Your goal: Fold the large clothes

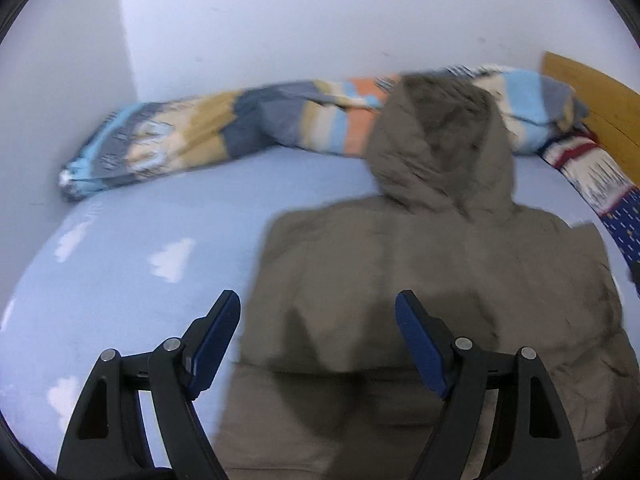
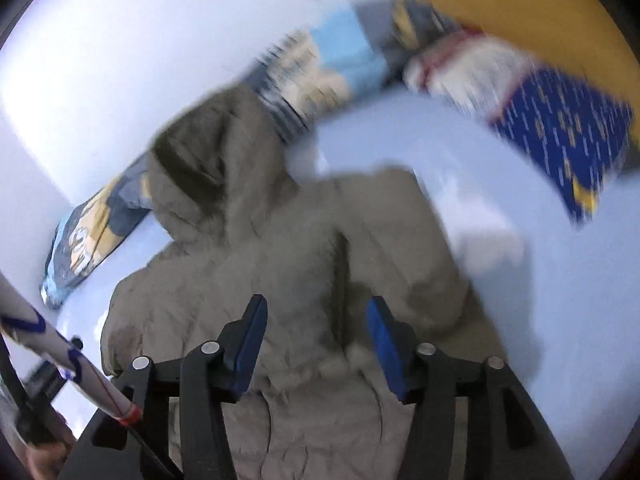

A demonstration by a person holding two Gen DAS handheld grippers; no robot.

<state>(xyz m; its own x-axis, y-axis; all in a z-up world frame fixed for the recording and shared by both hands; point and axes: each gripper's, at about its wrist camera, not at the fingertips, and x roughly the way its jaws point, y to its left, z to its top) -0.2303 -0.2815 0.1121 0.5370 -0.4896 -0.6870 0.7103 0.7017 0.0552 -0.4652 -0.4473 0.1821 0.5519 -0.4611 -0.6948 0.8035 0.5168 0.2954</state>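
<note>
Light-blue bed (image 1: pixel 120 280) carries olive hooded coat (image 1: pixel 440 272), striped rolled quilt (image 1: pixel 240 128), navy patterned pillow (image 2: pixel 560 136)

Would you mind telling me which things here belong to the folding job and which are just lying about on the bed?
Part of the job:
- hooded coat, lying flat on the bed sheet
- left gripper, open above it
- right gripper, open above it

Just lying about:
- striped quilt along the wall
- dark blue pillow
- wooden headboard
</note>
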